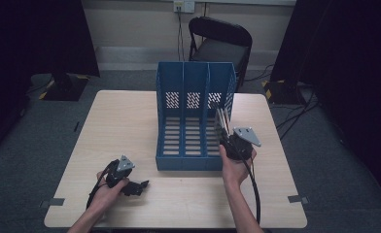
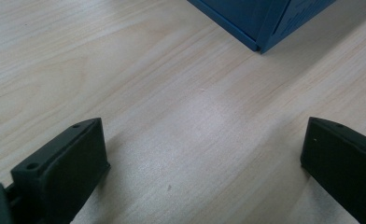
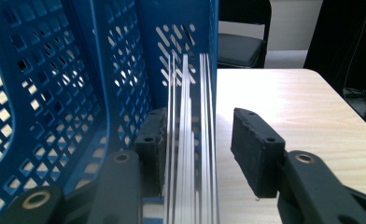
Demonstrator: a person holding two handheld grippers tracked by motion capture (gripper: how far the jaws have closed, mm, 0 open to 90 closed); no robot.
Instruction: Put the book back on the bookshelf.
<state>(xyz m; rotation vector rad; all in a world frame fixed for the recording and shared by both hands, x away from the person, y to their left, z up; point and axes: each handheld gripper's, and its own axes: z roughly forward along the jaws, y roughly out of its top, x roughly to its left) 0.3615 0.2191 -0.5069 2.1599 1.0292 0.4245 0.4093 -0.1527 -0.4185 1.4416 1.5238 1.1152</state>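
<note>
Black jaws of the left gripper (image 2: 204, 163) stand wide apart and released over bare pale wood of the table (image 2: 172, 93), nothing between them; the near corner of the blue file rack (image 2: 260, 23) lies ahead of them and to their right, well apart. In the high view this gripper (image 1: 142, 186) rests low near the table's front edge, held in the person's left hand (image 1: 112, 190).

Farther in, the right gripper (image 3: 197, 144) is parted, its jaws straddling a bundle of thin clear sheets (image 3: 190, 140) standing on edge. The left pad sits right at the bundle; the right pad stands clear of it, so the sheets are not clenched. The bundle stands in the rack's rightmost compartment, by its outer wall. Beyond the jaws, past the table's far edge, stands a dark folding chair (image 3: 242, 42).
</note>
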